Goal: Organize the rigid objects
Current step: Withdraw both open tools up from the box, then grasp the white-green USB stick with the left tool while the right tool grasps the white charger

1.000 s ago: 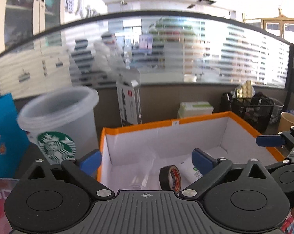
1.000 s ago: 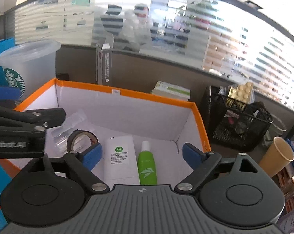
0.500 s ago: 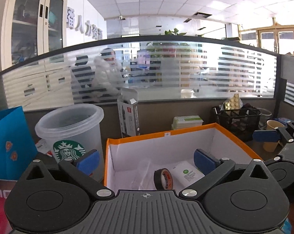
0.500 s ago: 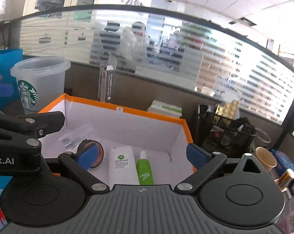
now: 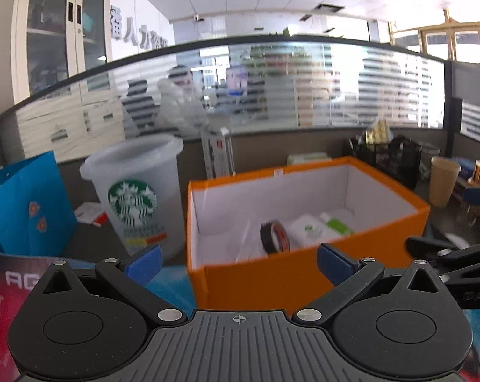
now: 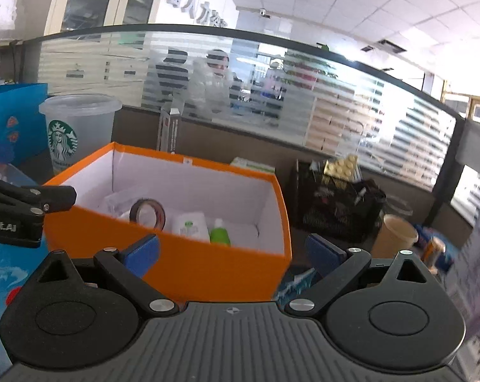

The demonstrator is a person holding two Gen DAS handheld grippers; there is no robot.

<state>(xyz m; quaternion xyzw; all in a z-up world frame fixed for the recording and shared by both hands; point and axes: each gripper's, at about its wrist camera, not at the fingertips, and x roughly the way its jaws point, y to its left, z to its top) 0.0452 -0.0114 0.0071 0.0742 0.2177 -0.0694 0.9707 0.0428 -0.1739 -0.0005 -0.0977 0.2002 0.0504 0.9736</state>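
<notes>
An orange box (image 5: 303, 273) with white inner walls sits on the desk, also in the right wrist view as the orange box (image 6: 208, 264). Inside lie a roll of black tape (image 5: 274, 236), a white pack (image 5: 308, 230) and a green bottle (image 5: 337, 224); the right wrist view shows the tape (image 6: 147, 213), the pack (image 6: 190, 227) and the bottle (image 6: 220, 235). My left gripper (image 5: 238, 262) is open and empty in front of the box's near wall. My right gripper (image 6: 233, 251) is open and empty, also short of the box.
A frosted Starbucks cup (image 5: 134, 194) stands left of the box, a blue paper bag (image 5: 23, 207) beyond it. A black mesh basket (image 6: 338, 210) and a brown paper cup (image 6: 396, 235) stand to the right. A narrow carton (image 6: 169, 130) stands behind, before a glass partition.
Both grippers have drawn back from over the box: its inside filled the views before, and now its orange outer wall shows in front of the fingers. The items inside have not moved.
</notes>
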